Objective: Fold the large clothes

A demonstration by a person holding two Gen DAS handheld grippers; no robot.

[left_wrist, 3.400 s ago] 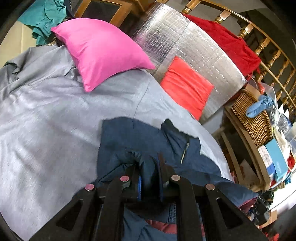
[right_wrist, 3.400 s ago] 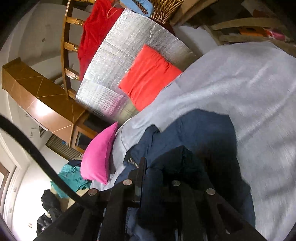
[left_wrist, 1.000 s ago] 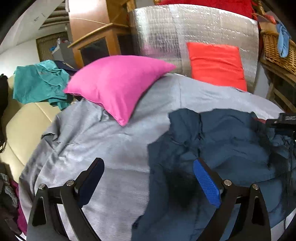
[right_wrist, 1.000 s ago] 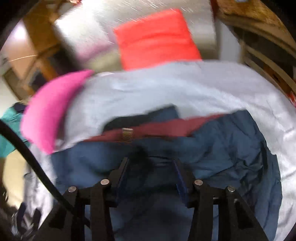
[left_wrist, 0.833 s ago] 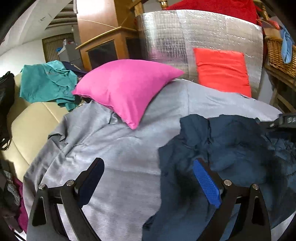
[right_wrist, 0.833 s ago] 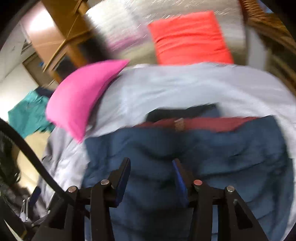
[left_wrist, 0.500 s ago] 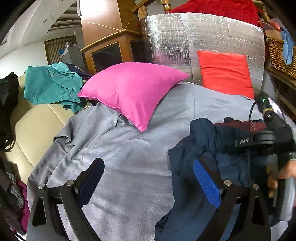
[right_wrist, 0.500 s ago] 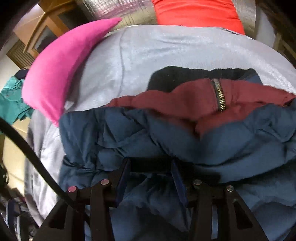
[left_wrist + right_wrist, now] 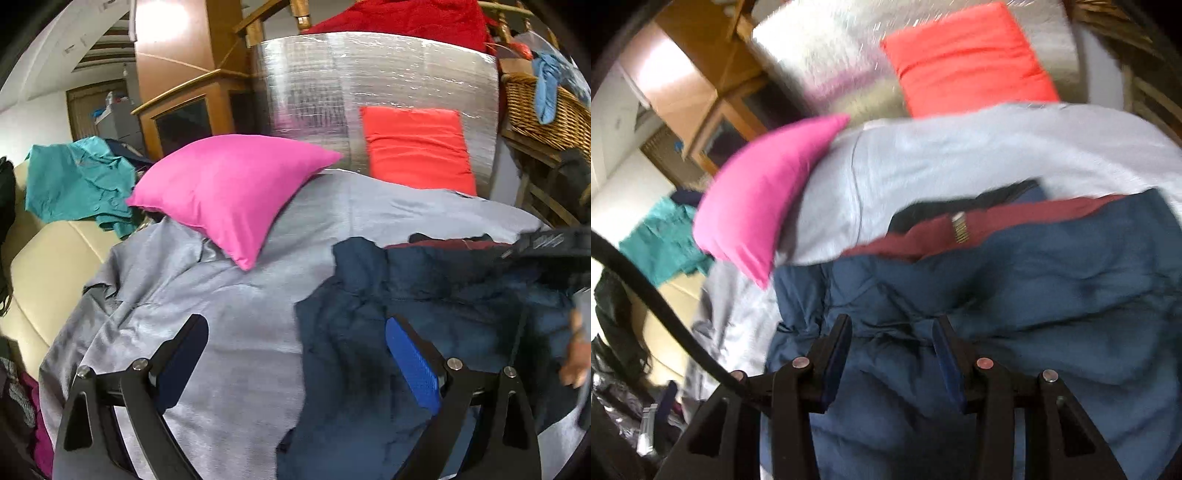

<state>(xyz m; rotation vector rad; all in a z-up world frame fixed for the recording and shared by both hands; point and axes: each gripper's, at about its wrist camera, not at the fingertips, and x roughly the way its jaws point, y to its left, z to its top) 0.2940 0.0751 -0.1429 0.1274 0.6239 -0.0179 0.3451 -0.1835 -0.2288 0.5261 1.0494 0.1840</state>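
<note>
Nearest me, my left claw stands wide apart with nothing in it, hovering over the grey bedspread beside the navy jacket, ready, I judge, to take an edge. My right claw stands part-open over the jacket's quilted bulk; motion blur stops me telling whether its pads pinch any cloth. The jacket lies crumpled on the bed, maroon lining and zip turned up, so the fold looks barely begun. Beyond sit the pink pillow and red cushion. The jacket's near hem is cut off.
</note>
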